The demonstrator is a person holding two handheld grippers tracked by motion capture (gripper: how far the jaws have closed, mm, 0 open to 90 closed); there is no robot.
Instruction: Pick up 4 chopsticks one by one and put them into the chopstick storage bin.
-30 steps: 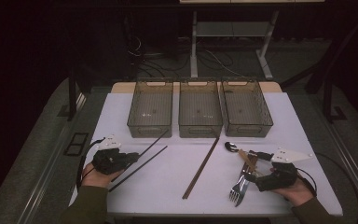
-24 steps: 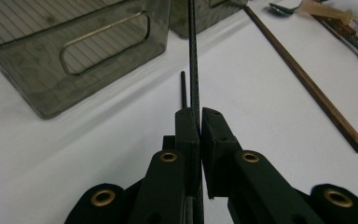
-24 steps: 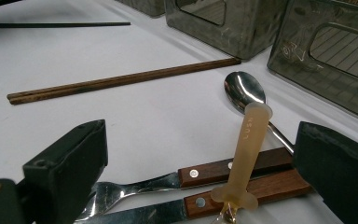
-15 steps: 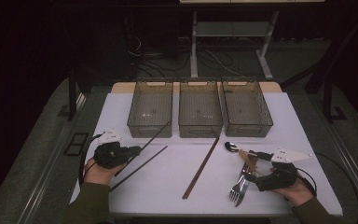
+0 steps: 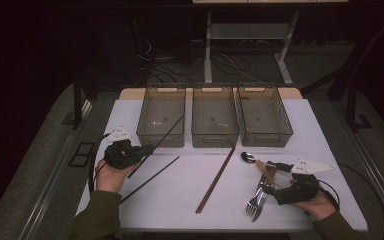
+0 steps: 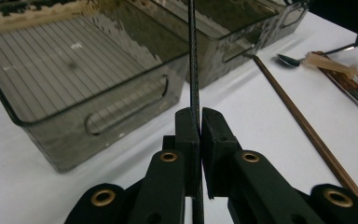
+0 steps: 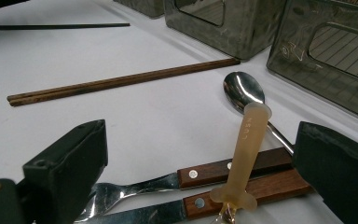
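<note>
My left gripper (image 5: pixel 146 149) (image 6: pixel 200 119) is shut on a thin black chopstick (image 5: pixel 166 133) (image 6: pixel 193 65), held off the table at the left. The stick slants up and its far tip hangs over the left smoky bin (image 5: pixel 152 134) (image 6: pixel 65 126). A second black chopstick (image 5: pixel 150 178) (image 7: pixel 60 26) lies flat on the white table (image 5: pixel 190 170). At the right, my right gripper (image 5: pixel 275 178) (image 7: pixel 200 135) stands open around wooden-handled forks (image 5: pixel 256 200) (image 7: pixel 233 170). A translucent beige utensil handle (image 7: pixel 246 149) lies on the forks. A steel spoon (image 5: pixel 247 157) (image 7: pixel 241 90) rests just beyond them.
Three smoky plastic bins stand side by side at the back: left, middle (image 5: pixel 214 134) and right (image 5: pixel 265 134). A pair of brown chopsticks (image 5: pixel 216 180) (image 7: pixel 121 81) (image 6: pixel 307 130) lies diagonally mid-table. The table's front edge is near both hands.
My left gripper has risen and moved forward with the black chopstick, whose tip has come over the left bin. The right gripper has stayed still.
</note>
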